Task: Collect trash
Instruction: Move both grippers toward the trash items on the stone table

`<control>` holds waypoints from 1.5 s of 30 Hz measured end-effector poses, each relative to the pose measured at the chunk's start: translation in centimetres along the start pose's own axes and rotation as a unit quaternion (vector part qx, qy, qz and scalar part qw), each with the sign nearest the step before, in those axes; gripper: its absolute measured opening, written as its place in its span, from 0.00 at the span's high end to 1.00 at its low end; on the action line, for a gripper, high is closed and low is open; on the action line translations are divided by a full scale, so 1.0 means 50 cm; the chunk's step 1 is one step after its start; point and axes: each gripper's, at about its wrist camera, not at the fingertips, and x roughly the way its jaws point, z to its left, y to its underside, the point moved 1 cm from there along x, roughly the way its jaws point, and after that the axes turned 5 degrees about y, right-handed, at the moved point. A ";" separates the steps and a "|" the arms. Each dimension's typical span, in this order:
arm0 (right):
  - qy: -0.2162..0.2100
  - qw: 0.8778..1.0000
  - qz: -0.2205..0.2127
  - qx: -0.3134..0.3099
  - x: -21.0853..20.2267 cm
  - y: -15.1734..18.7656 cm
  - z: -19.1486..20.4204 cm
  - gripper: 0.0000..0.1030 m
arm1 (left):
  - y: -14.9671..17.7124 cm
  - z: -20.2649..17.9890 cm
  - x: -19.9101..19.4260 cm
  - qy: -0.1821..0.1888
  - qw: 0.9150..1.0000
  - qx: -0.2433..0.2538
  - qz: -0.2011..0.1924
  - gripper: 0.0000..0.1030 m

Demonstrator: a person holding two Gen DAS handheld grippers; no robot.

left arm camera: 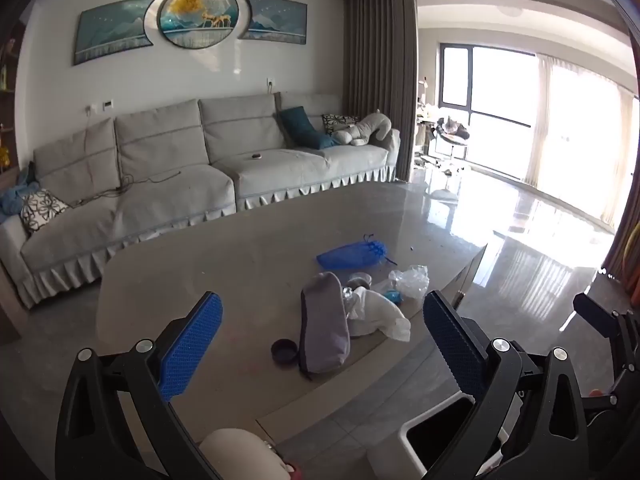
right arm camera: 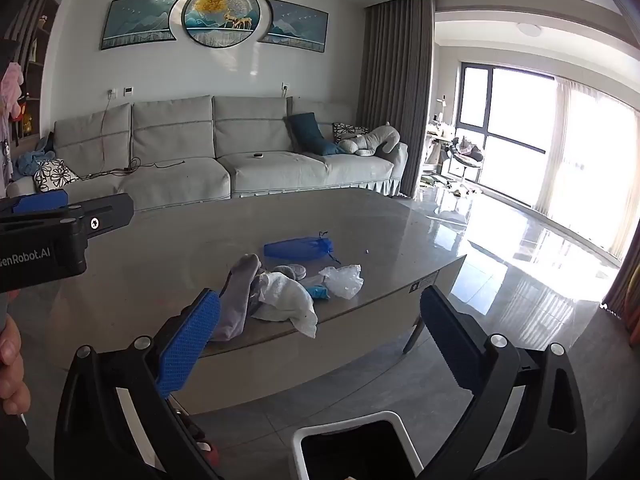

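Trash lies on the grey coffee table (left arm camera: 200, 272): a blue mesh pouch (left arm camera: 352, 254), crumpled clear plastic (left arm camera: 410, 280), a white cloth or tissue (left arm camera: 378, 314), a grey sock-like piece (left arm camera: 324, 330), a small dark round lid (left arm camera: 285, 352) and a small blue scrap (left arm camera: 392, 296). In the right wrist view the same pile shows: pouch (right arm camera: 298, 249), plastic (right arm camera: 344, 280), white cloth (right arm camera: 290, 300), grey piece (right arm camera: 240, 300). My left gripper (left arm camera: 324, 344) is open and empty, short of the pile. My right gripper (right arm camera: 320, 340) is open and empty, above the table's near edge. A white bin with a dark opening (left arm camera: 440, 440) (right arm camera: 360, 448) stands on the floor below.
A long grey sofa (left arm camera: 180, 160) with cushions stands behind the table. Glossy floor (left arm camera: 540, 264) runs right toward bright windows and a curtain (left arm camera: 380, 80). The left gripper's body (right arm camera: 60, 232) shows at the left of the right wrist view.
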 end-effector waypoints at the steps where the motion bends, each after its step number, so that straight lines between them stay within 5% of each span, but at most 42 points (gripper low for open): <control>1: 0.001 1.000 0.000 -0.001 0.000 0.000 0.000 0.03 | -0.001 0.001 0.003 0.000 1.000 -0.001 0.001 0.04; 21: 0.004 1.000 -0.016 0.026 -0.008 -0.017 -0.014 0.03 | -0.003 0.004 -0.008 -0.002 1.000 0.009 -0.027 0.04; 45: 0.004 1.000 -0.004 -0.001 0.030 -0.011 0.015 0.03 | 0.004 0.041 0.044 -0.021 1.000 0.003 -0.007 0.04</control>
